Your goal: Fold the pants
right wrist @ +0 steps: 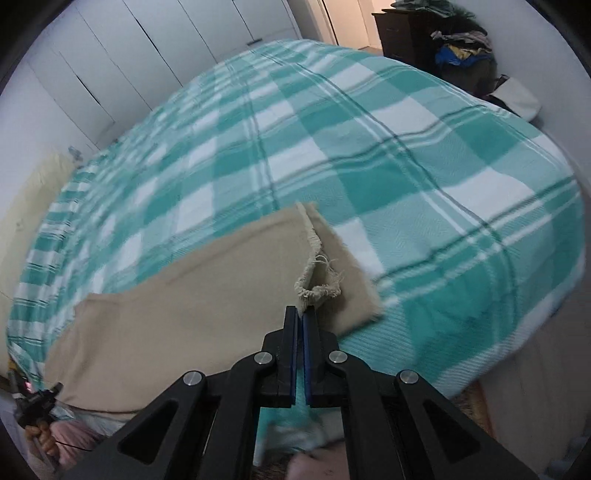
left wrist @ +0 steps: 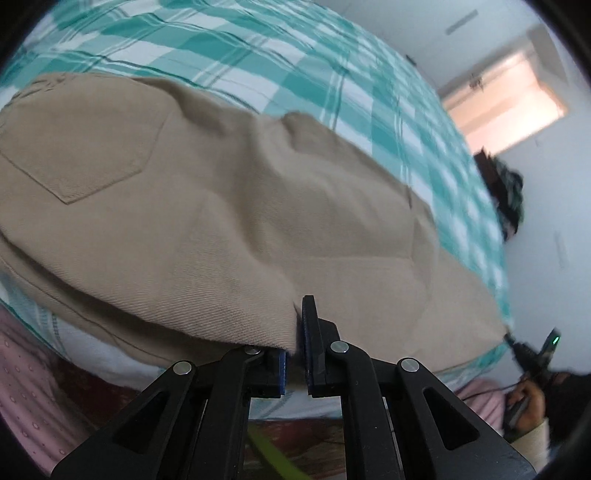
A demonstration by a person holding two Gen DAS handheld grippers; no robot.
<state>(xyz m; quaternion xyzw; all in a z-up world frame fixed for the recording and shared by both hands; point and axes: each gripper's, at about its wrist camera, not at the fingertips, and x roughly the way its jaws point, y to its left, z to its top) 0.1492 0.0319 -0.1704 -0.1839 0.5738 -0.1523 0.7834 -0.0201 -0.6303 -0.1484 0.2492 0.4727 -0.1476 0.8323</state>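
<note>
While beige pants [left wrist: 229,206] lie spread across a teal checked bed [right wrist: 369,147], both tools point down at them. Left tool [left wrist: 295,332] pinches the near cloth edge beside a back pocket [left wrist: 74,155]. Right tool [right wrist: 300,321] is clamped on the frayed hem [right wrist: 314,291].

The pants [left wrist: 229,206] are plain tan, with a paler, cream-coloured frayed hem [right wrist: 314,284]. They lie on a bed cover [right wrist: 369,147] checked in teal and white, crossed by thin dark green lines. My left gripper [left wrist: 295,343] and right gripper [right wrist: 300,317] are black, with blue pads on the fingers [right wrist: 293,332] and silver round pivots. Near the left edge, a pink cloth [left wrist: 22,387] carries small dots. The far cupboard doors [right wrist: 129,48] are white. A dark brown dresser [right wrist: 399,29] stands at the far right.
</note>
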